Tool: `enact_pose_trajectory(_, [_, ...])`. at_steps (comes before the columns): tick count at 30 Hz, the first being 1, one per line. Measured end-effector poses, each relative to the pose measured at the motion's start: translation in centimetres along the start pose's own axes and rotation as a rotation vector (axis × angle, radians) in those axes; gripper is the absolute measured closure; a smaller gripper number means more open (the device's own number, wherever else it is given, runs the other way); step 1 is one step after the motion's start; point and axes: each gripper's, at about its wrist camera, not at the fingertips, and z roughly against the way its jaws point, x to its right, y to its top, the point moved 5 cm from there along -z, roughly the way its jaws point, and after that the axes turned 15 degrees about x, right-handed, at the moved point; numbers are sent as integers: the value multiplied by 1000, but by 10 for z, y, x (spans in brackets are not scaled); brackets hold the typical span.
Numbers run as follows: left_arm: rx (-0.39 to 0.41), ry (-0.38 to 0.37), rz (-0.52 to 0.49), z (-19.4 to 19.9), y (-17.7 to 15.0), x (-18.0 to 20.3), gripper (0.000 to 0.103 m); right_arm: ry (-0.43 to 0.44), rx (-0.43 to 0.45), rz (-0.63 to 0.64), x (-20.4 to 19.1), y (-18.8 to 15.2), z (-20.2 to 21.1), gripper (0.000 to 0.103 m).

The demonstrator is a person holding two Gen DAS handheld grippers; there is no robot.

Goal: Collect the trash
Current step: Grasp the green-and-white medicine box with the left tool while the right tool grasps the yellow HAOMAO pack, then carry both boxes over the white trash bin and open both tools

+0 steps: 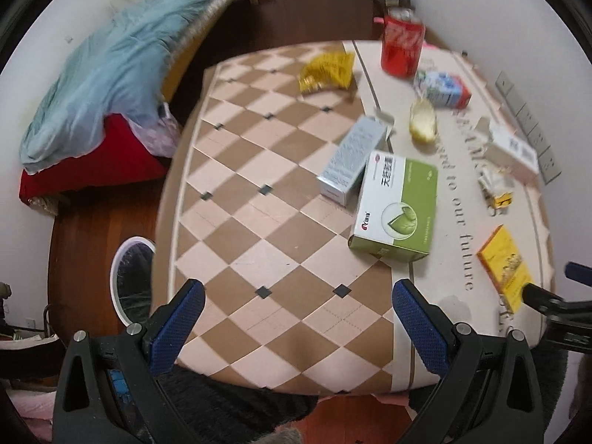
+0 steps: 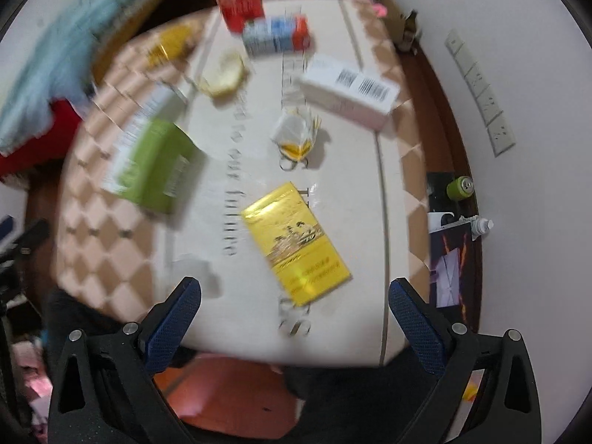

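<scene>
1. The left gripper [image 1: 298,309] is held above the near edge of the table [image 1: 281,170], its blue-padded fingers [image 1: 177,327] spread wide, nothing between them.
2. The right gripper [image 2: 294,309] is likewise above the near edge, jaws spread wide and empty. The yellow flat box [image 2: 296,242] lies on the table just ahead of it.
3. Trash is scattered over the table's right half. The green and white box [image 1: 396,207] lies near the middle, with the grey carton [image 1: 351,161] touching its far left corner.
4. Farther back stand the red can [image 1: 401,46] and, just beside it, the blue and red carton [image 1: 442,88] on its side.
5. The pale yellow wrapper [image 1: 422,120] lies between that carton and the grey carton. The crinkled yellow packet [image 1: 327,70] lies apart, at the far left on the checkered cloth.
6. Along the right edge: the white barcoded box [image 2: 349,90] and the crumpled clear-and-yellow wrapper [image 2: 296,135] near it.
7. The white-rimmed bin [image 1: 131,279], lined with a clear bag, stands on the floor at the table's left.
8. A bed with a blue blanket [image 1: 111,74] lies beyond it.
</scene>
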Motion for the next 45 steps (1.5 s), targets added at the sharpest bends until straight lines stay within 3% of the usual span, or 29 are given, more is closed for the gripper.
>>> enact_pose_trajectory(5, [-36, -18, -40, -22, 4, 16, 0, -16, -109, 116, -15, 1, -53, 4])
enact_pose_trajectory(7, [-43, -26, -54, -27, 6, 20, 0, -21, -133, 149, -19, 1, -65, 11])
enact_pose_trajectory(9, [-51, -30, -62, -32, 7, 22, 0, -20, -153, 176, -22, 1, -73, 25])
enact_pose_trajectory(14, [-53, -54, -54, -37, 18, 26, 0, 6, -169, 205, -23, 3, -80, 40])
enact_pose_trajectory(16, [-46, -69, -52, -38, 25, 30, 0, -13, -168, 200, -17, 4, -79, 40])
enact_pose_trajectory(23, [-53, -130, -98, -54, 50, 59, 0, -59, -148, -35, 34, 16, -77, 40])
enact_pose_trajectory(28, [-121, -186, -146, -78, 54, 80, 0, -56, -167, -90, 42, 17, -86, 39])
enact_pose_trajectory(34, [-177, -201, -165, -104, 48, 87, 0, -76, -163, -86, 46, 18, -89, 39])
enact_pose_trajectory(37, [-182, -216, -151, -110, 48, 88, 10, -74, -162, -84, 46, 16, -89, 39])
enact_pose_trajectory(39, [-175, -221, -143, -111, 49, 88, 27, -75, -160, -81, 49, 16, -90, 39])
enact_pose_trajectory(45, [-136, -206, -133, -106, 51, 87, 32, -78, -151, -77, 42, 16, -84, 40])
